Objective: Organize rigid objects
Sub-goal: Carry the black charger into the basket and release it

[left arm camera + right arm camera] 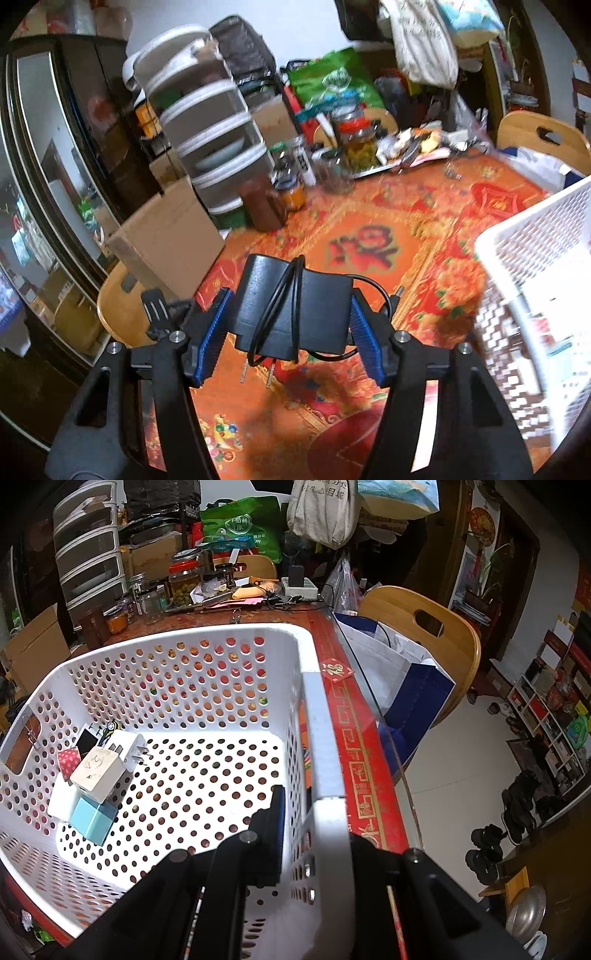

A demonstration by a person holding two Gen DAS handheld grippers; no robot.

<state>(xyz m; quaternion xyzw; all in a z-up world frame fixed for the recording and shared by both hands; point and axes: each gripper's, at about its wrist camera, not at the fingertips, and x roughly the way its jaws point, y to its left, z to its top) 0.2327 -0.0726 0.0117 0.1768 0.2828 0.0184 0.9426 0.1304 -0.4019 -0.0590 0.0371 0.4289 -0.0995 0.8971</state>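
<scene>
Adapter: black rectangular plastic power adapter (291,306) w/ its thin black cord wrapped round the body sits clamped between the blue ribbed pads (212,336) of the left gripper (290,332), held up above the table, not touching it. Two metal prongs stick out of its underside; the cord's plug tip pokes out to the right. Below is the red-and-orange patterned tablecloth (369,229). White perforated plastic basket (532,240) is at the right edge of the left wrist view, near but apart from the adapter.

Right gripper (314,834) straddles the basket's near-right wall (325,738): one finger w/ blue pad inside, the other outside, jaws pinching the rim. Inside the basket, at its left side, a small pile: beige cube charger (98,773) on top, white plug w/ prongs (129,751) just behind, light-blue box (92,821) beneath, red polka-dot cube (68,760) and a black block (88,740) beside. Rest of the basket floor is bare.

Wooden chair w/ cut-out handle (436,635) stands beside the table, a white-and-blue bag (399,672) on its seat. Glass jars (183,583) and stacked translucent drawers (88,554) are at the table's far side.
</scene>
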